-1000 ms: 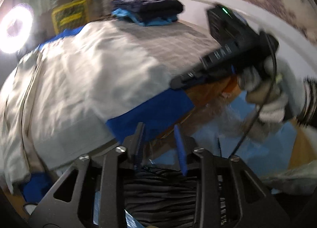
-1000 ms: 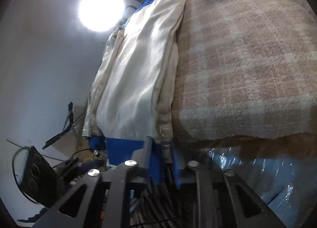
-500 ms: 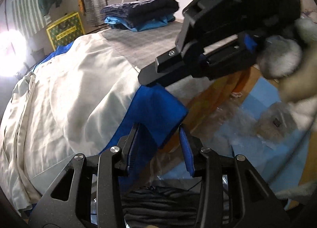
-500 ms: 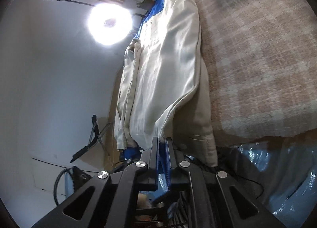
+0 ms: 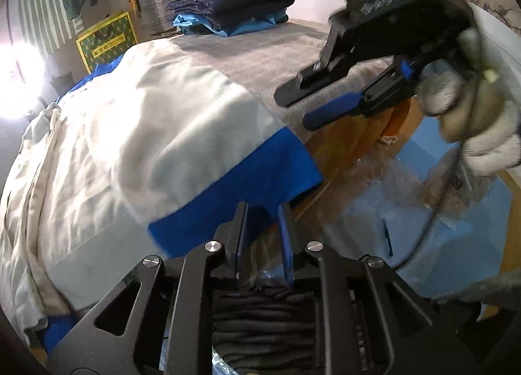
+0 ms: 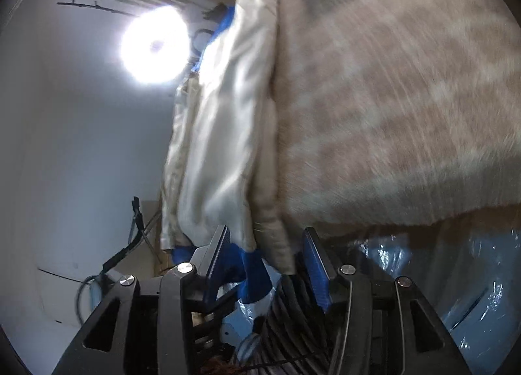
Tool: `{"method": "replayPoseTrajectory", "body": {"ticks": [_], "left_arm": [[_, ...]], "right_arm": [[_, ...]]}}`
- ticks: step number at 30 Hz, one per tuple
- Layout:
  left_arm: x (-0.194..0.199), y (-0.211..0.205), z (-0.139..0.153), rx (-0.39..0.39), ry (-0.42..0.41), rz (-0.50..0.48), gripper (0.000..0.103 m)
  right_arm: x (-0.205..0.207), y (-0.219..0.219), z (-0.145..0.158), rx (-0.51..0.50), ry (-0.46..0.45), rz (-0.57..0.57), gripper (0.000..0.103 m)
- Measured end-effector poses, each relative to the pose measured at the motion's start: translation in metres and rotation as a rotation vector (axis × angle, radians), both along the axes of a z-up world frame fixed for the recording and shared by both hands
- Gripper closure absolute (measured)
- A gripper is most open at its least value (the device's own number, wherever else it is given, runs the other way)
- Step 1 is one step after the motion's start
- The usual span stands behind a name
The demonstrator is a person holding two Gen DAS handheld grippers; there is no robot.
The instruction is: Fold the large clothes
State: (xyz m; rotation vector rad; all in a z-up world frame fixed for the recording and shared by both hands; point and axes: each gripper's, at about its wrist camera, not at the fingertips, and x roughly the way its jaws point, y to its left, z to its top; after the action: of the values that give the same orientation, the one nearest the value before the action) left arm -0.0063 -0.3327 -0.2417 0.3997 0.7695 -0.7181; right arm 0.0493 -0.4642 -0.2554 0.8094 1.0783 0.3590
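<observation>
Fold step, cream garment (image 5: 156,134) on bed: left claw (image 5: 262,228) closing around its blue hem, right claw (image 6: 265,244) just opened, empty; next, pinch hem.

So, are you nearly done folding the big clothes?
Partly. A folded pile already sits at the bed's far end. The cream garment lies spread over a blue cloth. The right tool has just been opening, the cream hem loose between its jaws; the left tool has just been closing at the blue corner. More folds remain.
</observation>
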Motion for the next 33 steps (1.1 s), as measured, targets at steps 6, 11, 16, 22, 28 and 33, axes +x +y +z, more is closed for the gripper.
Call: {"method": "replayPoseTrajectory", "body": {"ticks": [6,11,16,22,28,33], "left_arm": [[-0.005,0.010,0.010,-0.001,-0.084,0.030,0.061],[-0.010,-0.005,0.015,0.006,-0.168,0.000,0.044],[-0.008,-0.031,0.012,0.042,-0.223,-0.041,0.043],[0.024,-0.036,0.002,0.069,-0.175,0.062,0.091],[0.046,-0.002,0.019,-0.139,0.020,0.121,0.097],[0.046,0.020,0.046,-0.263,0.051,0.159,0.097]], "right_arm": [[0.008,0.006,-0.022,0.081,0.028,0.033,0.063],[0.006,0.012,-0.012,0.186,-0.006,0.054,0.070],[0.013,0.022,-0.001,0.197,-0.027,0.074,0.070],[0.019,0.027,0.001,0.195,-0.021,0.089,0.070],[0.023,0.002,0.024,0.143,-0.088,0.056,0.056],[0.059,-0.024,0.031,0.068,-0.105,-0.047,0.045]]}}
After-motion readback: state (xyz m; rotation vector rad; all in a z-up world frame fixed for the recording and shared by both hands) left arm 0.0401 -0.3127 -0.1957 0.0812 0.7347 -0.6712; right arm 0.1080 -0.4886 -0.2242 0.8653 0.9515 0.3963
